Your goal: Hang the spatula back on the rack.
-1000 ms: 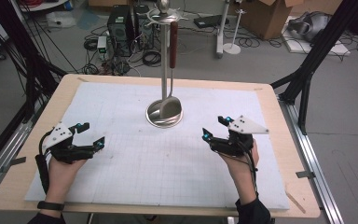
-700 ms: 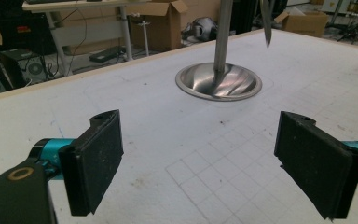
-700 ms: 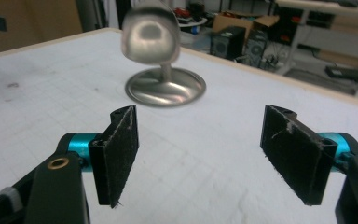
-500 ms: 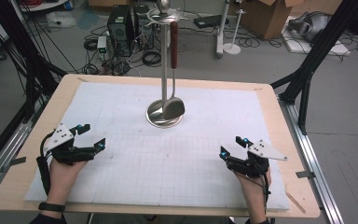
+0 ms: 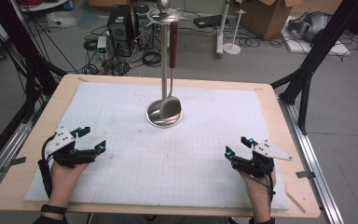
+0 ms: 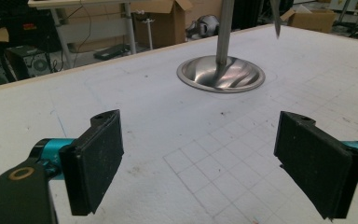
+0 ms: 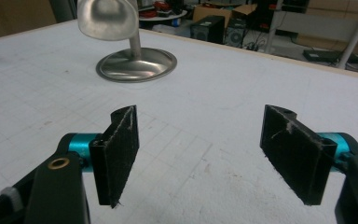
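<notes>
Against the earlier pictures, the left tongs point(image 5: 91, 138) are seen in much the same spot near the left edge of the desk point(image 5: 37, 112), while the right tongs point(image 5: 237, 145) have been drawn back toward the near right corner – farther from the centre than a second ago. The left tongs are held over the white gridded sheet point(image 5: 121, 163) with jaws spread wide and nothing between them; in the left gripper view the pads point(image 6: 95, 161) are shown as flat black rectangles with a fine, gritty texture, carried on teal metal stubs. Well ahead of both tongs, at the middle of the desk toward its far side, the stand point(image 5: 164, 119) is found: a round, shallow, dish-shaped base of polished metal with a slim upright rod rising from it. From the top of the stand a ladle point(image 5: 170, 105) is hung, its dark red handle pointing up and its smooth steel bowl just above the base; whether bowl and base touch cannot be told. The right tongs are likewise opened wide and hold nothing – in the right gripper view their black pads point(image 7: 121, 154) are seen to be scuffed, with pale frayed edges. The desk itself is a pale wooden board with rounded corners, covered by the matt paper-like sheet.
</notes>
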The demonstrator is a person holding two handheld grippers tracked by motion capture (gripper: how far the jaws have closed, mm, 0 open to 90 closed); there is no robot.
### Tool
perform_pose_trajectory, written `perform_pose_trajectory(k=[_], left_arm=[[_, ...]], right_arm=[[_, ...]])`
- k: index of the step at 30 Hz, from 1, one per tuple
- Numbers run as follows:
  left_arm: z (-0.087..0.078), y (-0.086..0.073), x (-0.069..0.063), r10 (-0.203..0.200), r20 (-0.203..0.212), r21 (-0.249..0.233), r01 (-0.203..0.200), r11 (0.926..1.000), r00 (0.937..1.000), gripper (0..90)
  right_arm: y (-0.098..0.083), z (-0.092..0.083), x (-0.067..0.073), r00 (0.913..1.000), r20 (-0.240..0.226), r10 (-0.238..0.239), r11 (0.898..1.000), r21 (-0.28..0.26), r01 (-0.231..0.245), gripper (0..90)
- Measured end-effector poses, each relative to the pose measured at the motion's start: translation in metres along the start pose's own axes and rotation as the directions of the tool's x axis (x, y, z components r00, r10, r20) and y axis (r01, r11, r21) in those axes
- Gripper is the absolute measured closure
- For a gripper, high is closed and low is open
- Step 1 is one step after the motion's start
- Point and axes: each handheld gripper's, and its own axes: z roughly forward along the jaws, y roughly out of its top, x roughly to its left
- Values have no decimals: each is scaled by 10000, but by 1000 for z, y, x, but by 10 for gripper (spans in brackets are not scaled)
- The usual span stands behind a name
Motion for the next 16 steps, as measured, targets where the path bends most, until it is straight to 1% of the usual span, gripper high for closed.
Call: perform_pose_trajectory(k=[3,8,16], left_arm=[[0,0,0,-73,69,-55,73,10000,9999,161],[0,1,-2,-45,78,-105,46,9999,10000,160],[1,2,-1,19,78,-43,-18,10000,10000,161]], right_arm=[[0,0,-1,10000,-6,-34,10000,-27,34,267],[0,0,0,9999,-125,4,10000,-25,-4,269],[0,0,-2,9999,-107,-43,10000,-22,43,259]])
